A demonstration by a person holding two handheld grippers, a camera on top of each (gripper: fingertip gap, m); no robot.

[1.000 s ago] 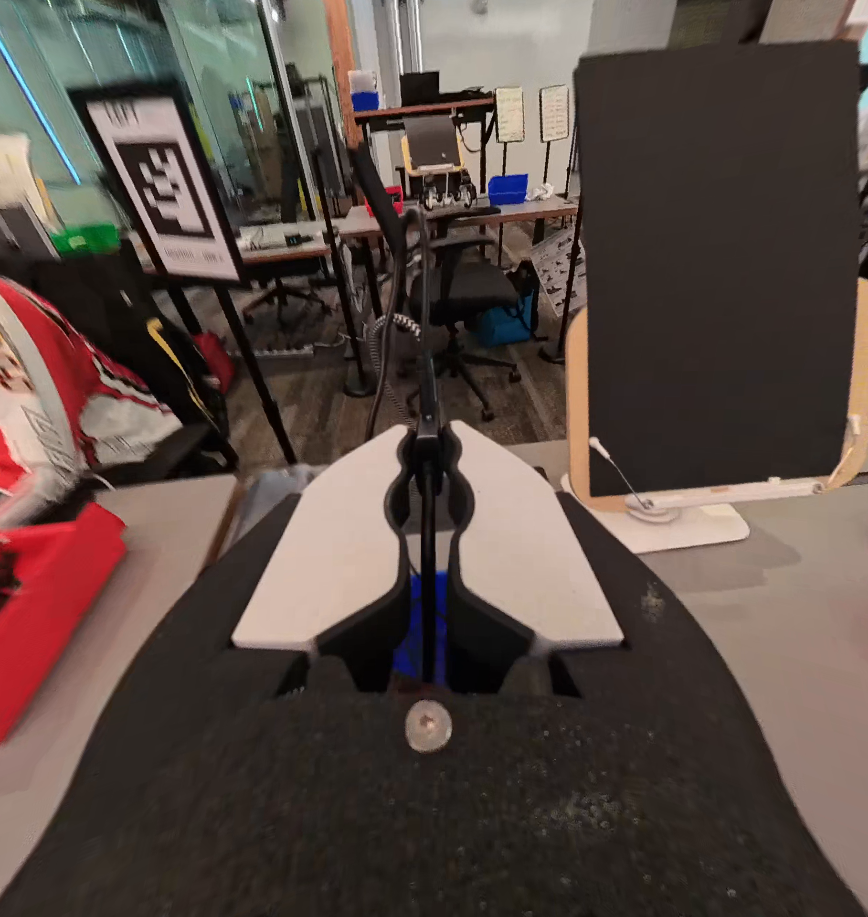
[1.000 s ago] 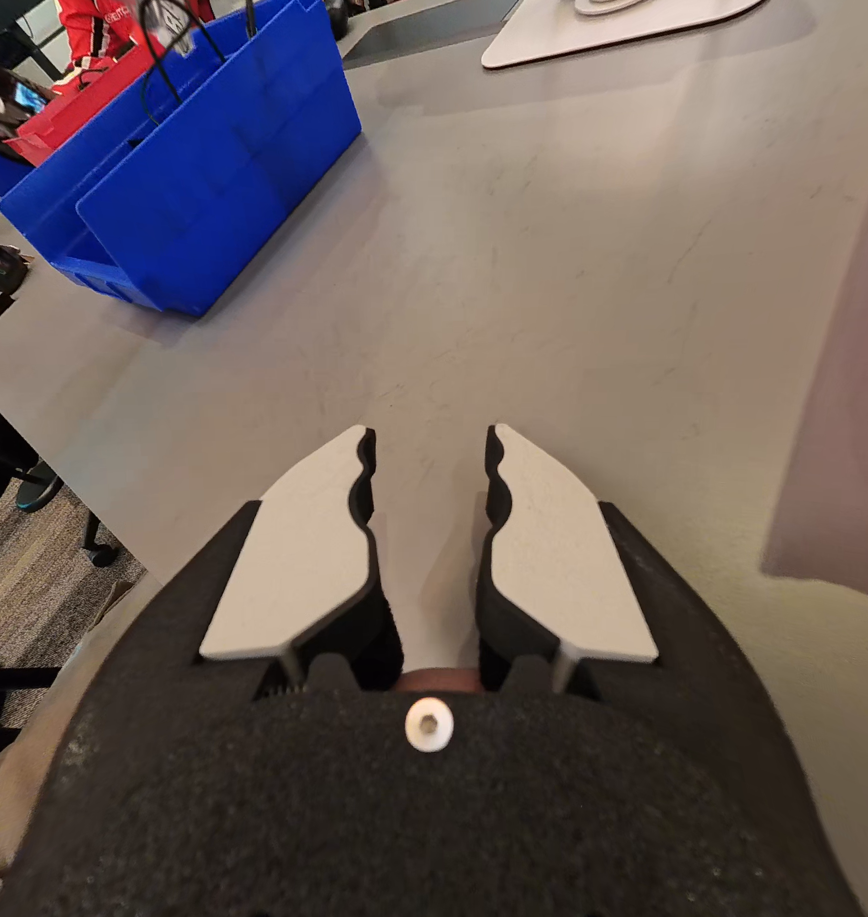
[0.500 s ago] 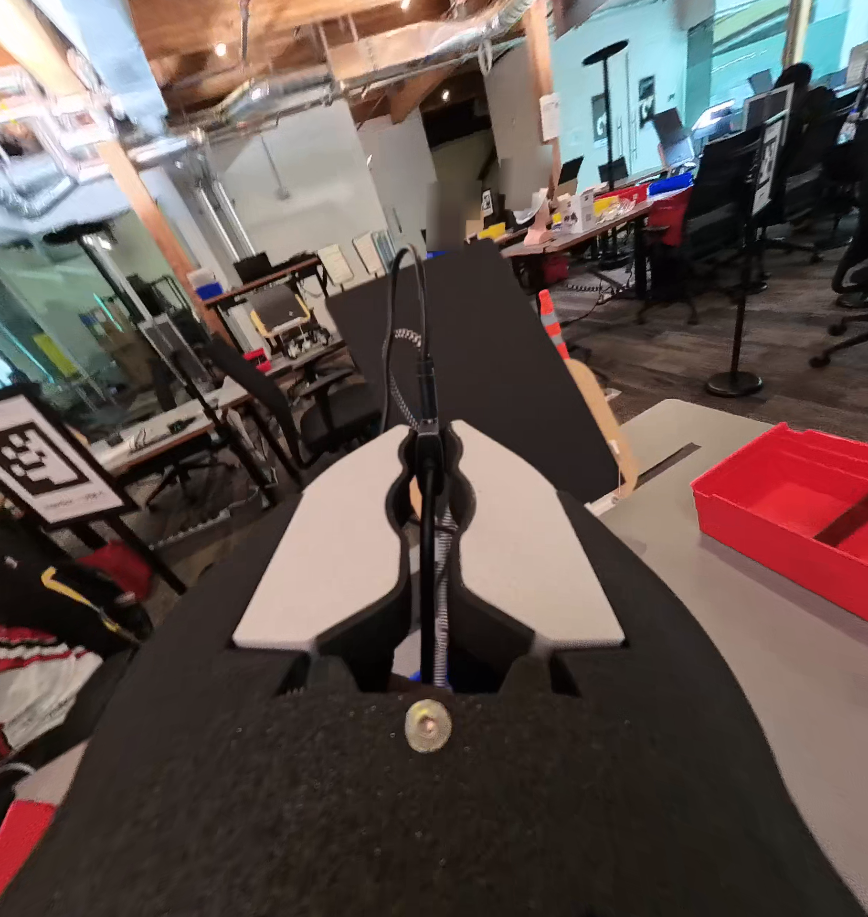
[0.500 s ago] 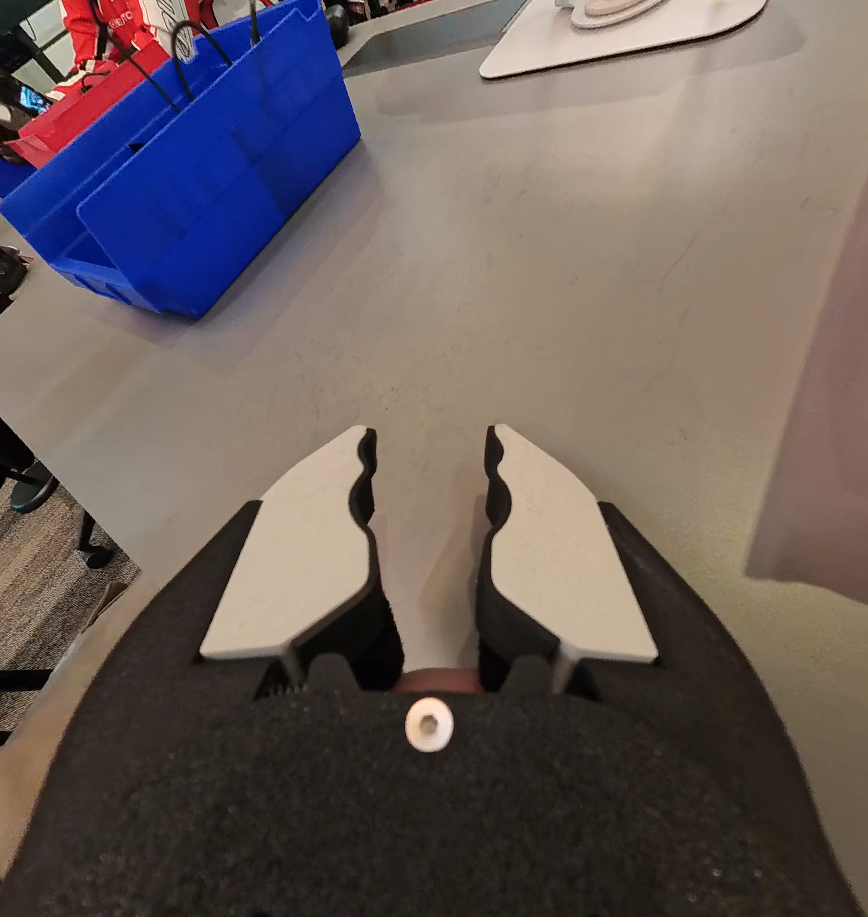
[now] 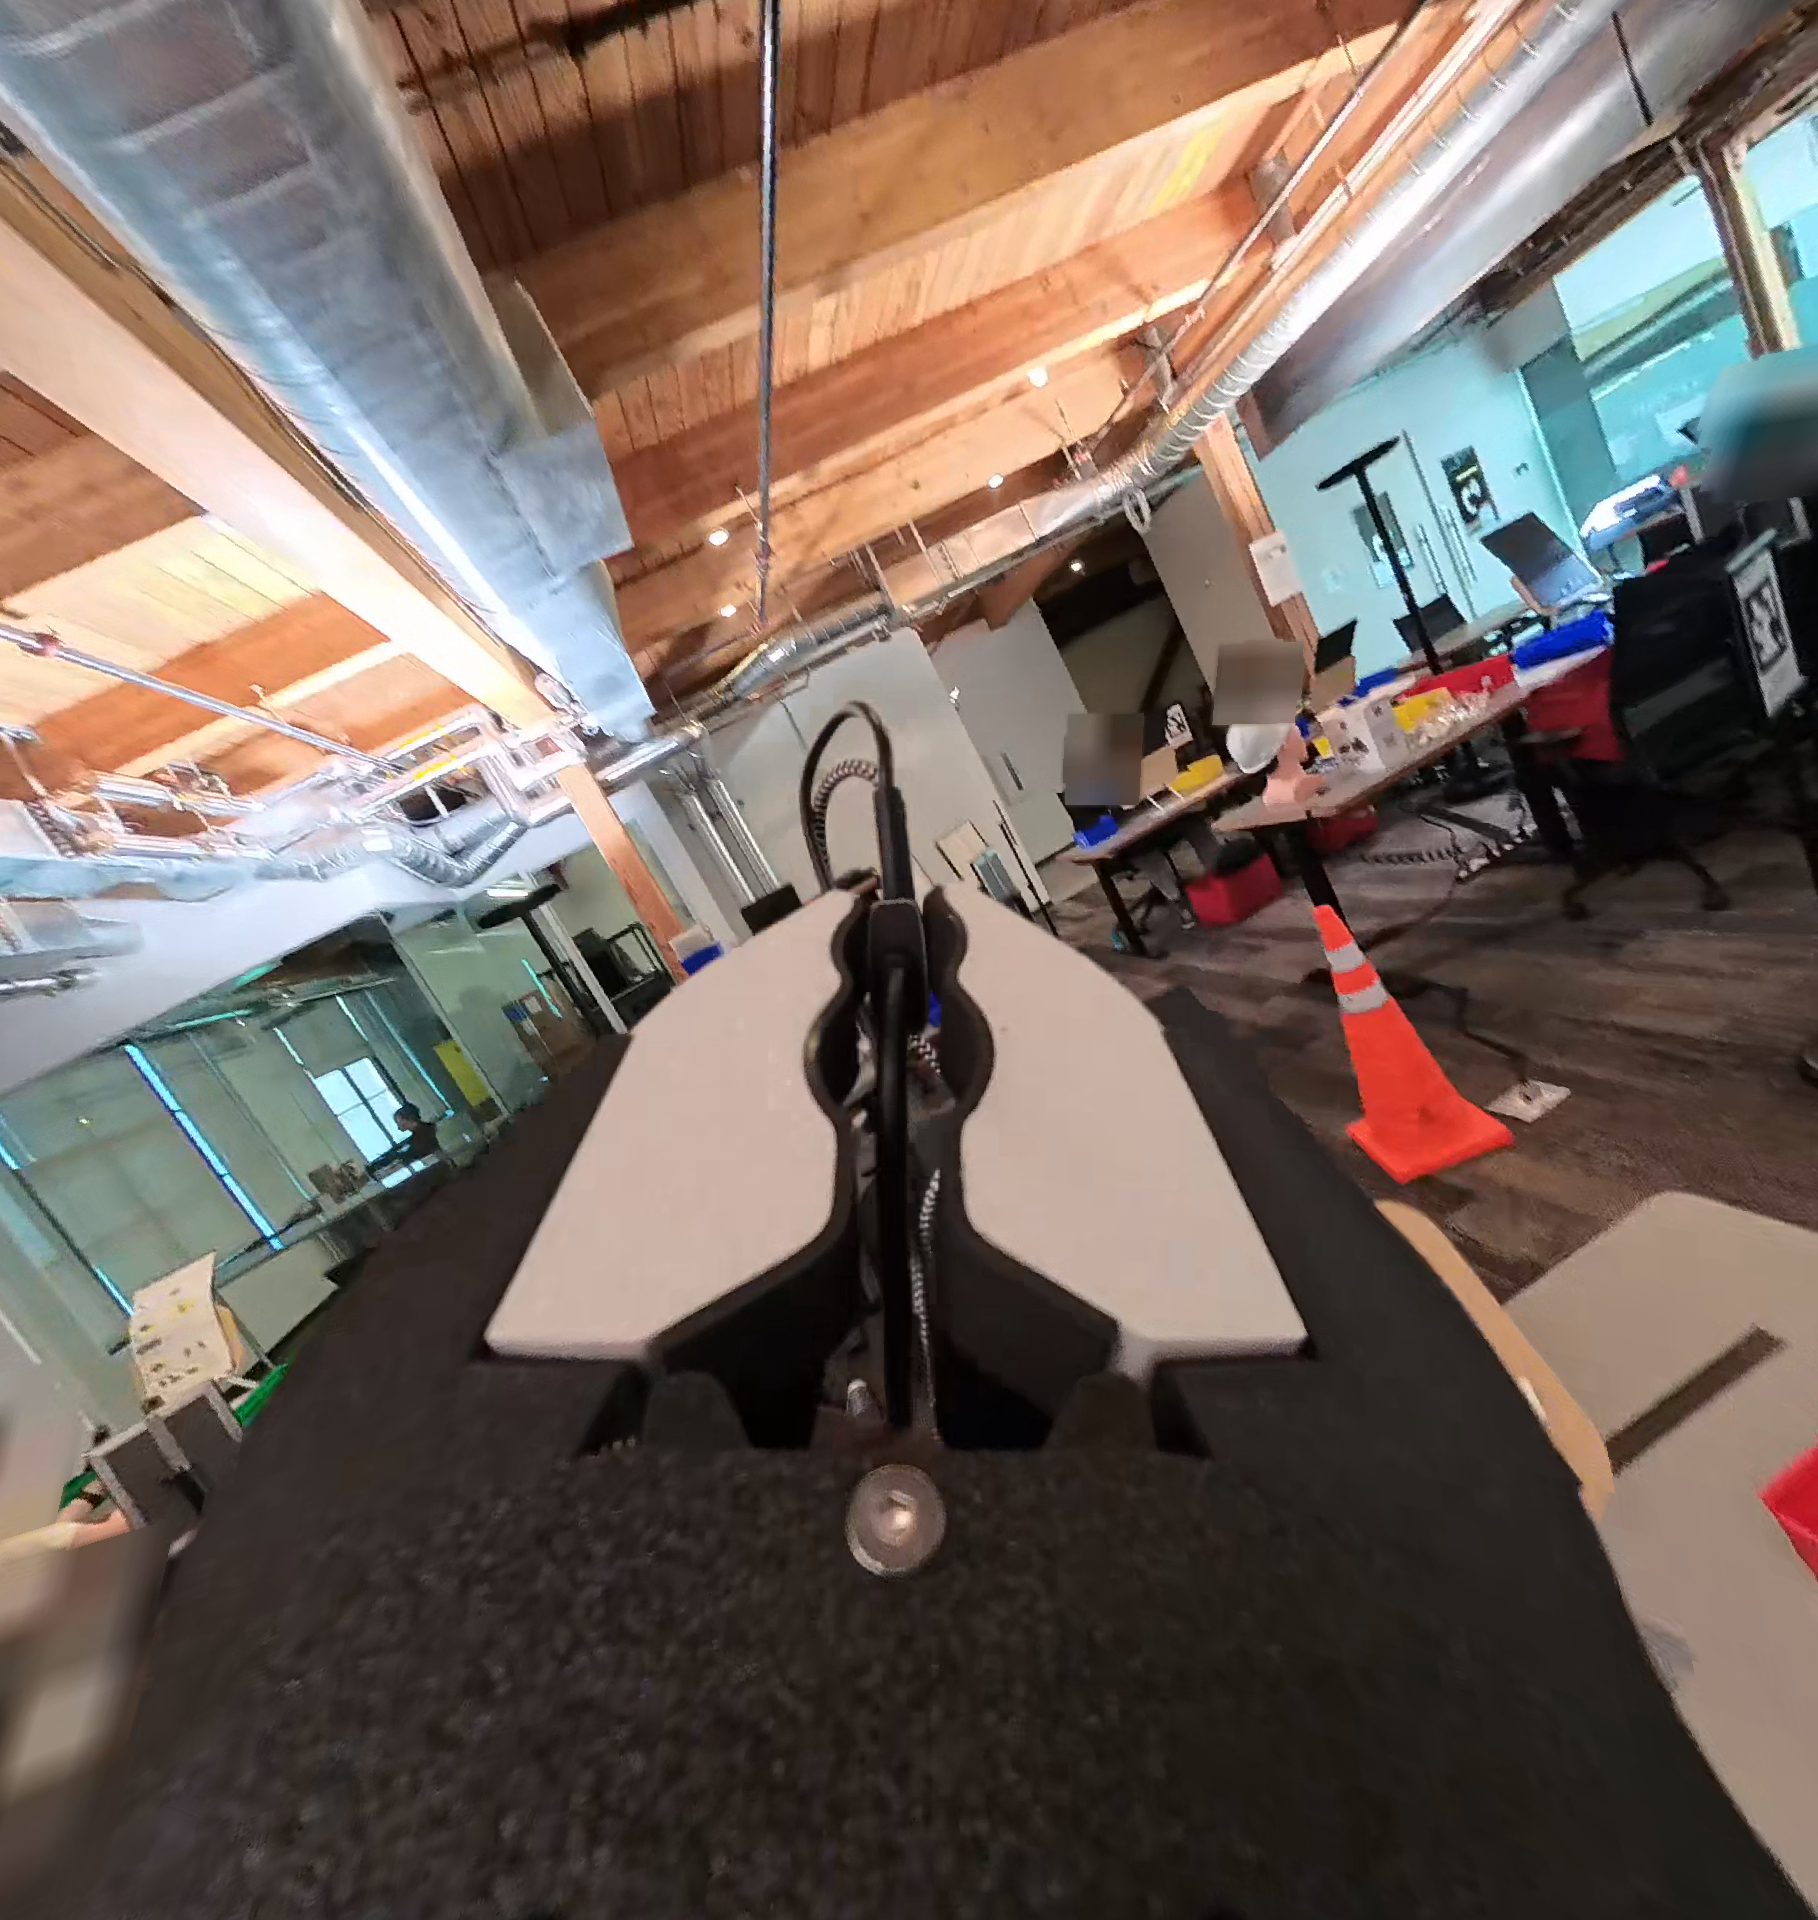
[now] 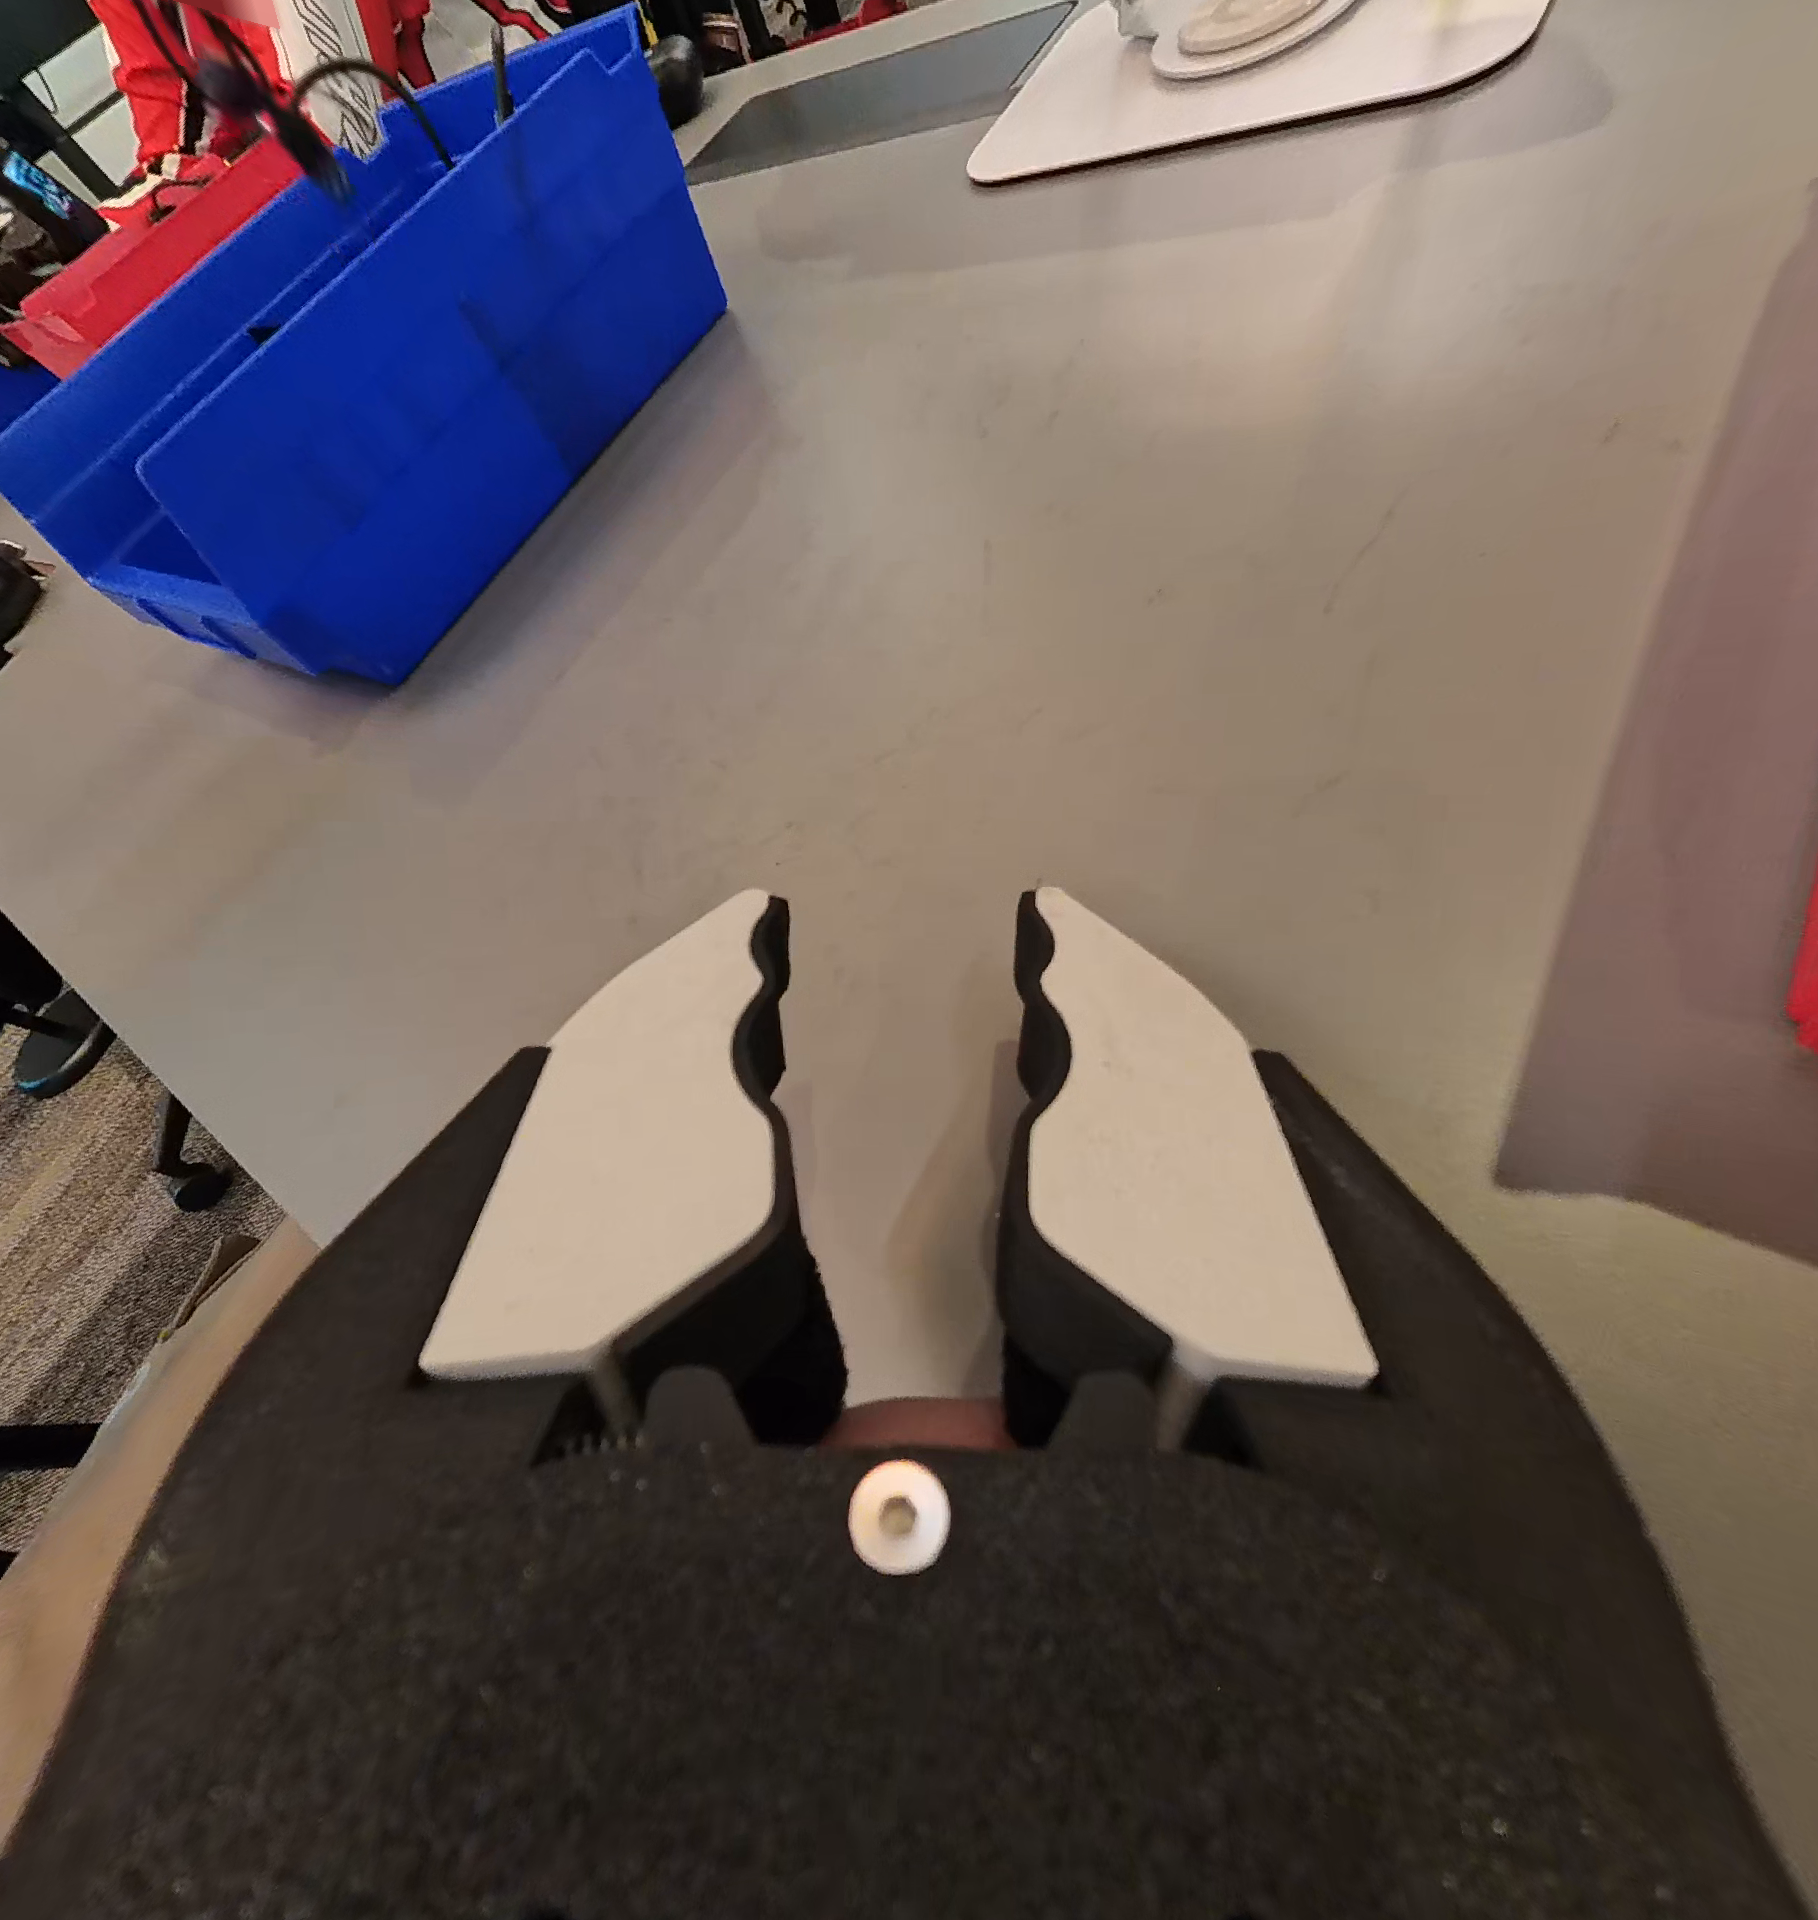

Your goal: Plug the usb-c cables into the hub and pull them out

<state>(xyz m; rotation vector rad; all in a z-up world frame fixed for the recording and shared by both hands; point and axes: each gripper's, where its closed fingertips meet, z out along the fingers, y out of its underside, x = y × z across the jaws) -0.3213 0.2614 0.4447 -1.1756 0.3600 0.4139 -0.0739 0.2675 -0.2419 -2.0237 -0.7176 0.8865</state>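
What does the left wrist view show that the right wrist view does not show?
Only the left wrist view: the left gripper shut on a black cable, a wooden ceiling, an orange traffic cone. Only the right wrist view: the open, empty right gripper, a blue plastic bin. Both show the grey table.
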